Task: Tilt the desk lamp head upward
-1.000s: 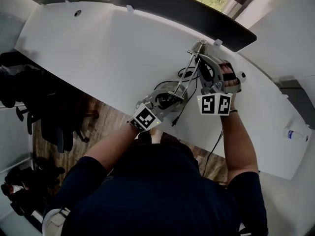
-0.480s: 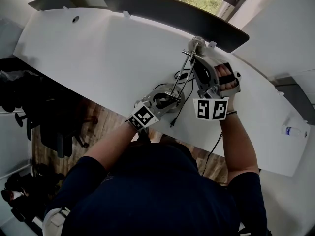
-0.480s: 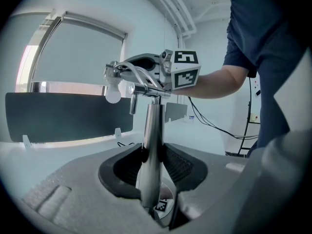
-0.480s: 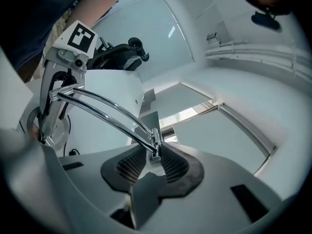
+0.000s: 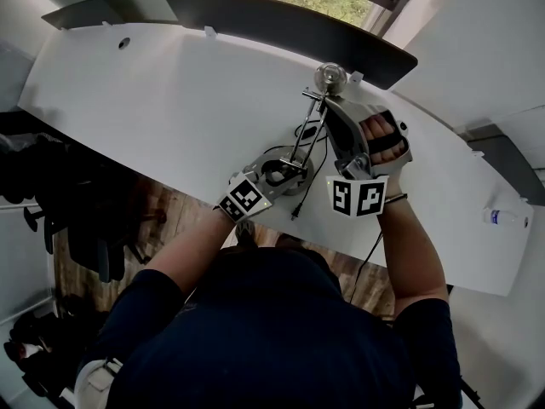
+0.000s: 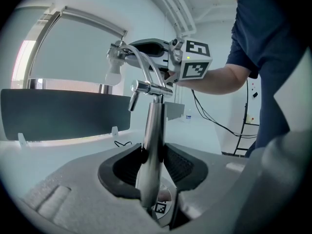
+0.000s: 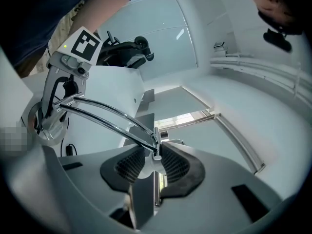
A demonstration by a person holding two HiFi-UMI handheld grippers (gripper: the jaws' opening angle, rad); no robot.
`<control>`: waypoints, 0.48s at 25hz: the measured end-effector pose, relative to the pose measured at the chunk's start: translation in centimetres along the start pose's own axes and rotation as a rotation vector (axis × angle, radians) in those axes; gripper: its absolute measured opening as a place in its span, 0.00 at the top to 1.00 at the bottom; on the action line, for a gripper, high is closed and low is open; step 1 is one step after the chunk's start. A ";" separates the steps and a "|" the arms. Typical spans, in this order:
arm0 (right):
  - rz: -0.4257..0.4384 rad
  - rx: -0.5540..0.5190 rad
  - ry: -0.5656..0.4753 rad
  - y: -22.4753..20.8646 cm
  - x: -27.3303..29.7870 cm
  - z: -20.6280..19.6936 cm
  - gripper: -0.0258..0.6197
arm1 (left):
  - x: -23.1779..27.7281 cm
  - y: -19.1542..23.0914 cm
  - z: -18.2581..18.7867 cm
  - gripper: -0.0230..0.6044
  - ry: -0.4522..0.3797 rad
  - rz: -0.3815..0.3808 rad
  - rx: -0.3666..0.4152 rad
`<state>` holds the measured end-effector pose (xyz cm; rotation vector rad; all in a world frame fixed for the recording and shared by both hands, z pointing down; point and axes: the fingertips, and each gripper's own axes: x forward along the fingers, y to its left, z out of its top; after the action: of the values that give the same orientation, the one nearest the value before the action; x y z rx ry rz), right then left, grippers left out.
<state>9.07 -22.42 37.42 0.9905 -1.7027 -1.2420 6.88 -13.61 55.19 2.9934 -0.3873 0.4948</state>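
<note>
Lamp place: the chrome desk lamp (image 5: 303,135) stands on the white curved bench (image 5: 170,83), right of its middle and toward the far side, near the dark panel (image 5: 281,20) along the far edge
Lamp head: the small round lamp head (image 5: 330,76) sits at the far end of the thin twin rods (image 7: 107,113); its white bulb (image 6: 113,75) shows in the left gripper view, and from above the round face looks turned up, so I judge the tilt largely made
Left tool: the left tool (image 6: 152,157) is clenched on the chrome upright post (image 6: 155,126), low down by the round base (image 7: 47,126), pads touching it on both sides; its jaws have just been opening a little, with the post between them
Right tool: the right tool (image 7: 152,162) is released; its jaws have just been opening, and the top joint (image 7: 155,147) of the rods stands between the pads with a gap on one side
Step in hand: letting go after the lift, as I read it
Next move: it calls for drawing the right tool straight back off the joint without brushing the head, while the left one steadies the post
Risk: a snag on the joint could pull the head back down
Hard to make out: the head's exact angle, since no view shows it side-on; the right gripper view hides the head behind its own pads; the base is mostly covered by the left tool
</note>
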 end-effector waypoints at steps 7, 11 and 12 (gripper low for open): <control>-0.003 -0.008 0.020 -0.2 -0.3 0.3 0.79 | 0.1 0.0 0.0 0.75 -0.005 -0.006 -0.013; 0.008 -0.017 0.038 0.0 -0.1 -0.1 0.79 | 0.2 0.1 -0.1 0.75 0.012 0.002 -0.008; 0.011 -0.020 0.042 0.1 0.0 -0.2 0.79 | 0.2 0.2 -0.1 0.75 0.018 0.006 -0.002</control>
<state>9.22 -22.45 37.50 0.9877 -1.6581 -1.2204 6.95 -13.78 55.36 2.9842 -0.3945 0.5216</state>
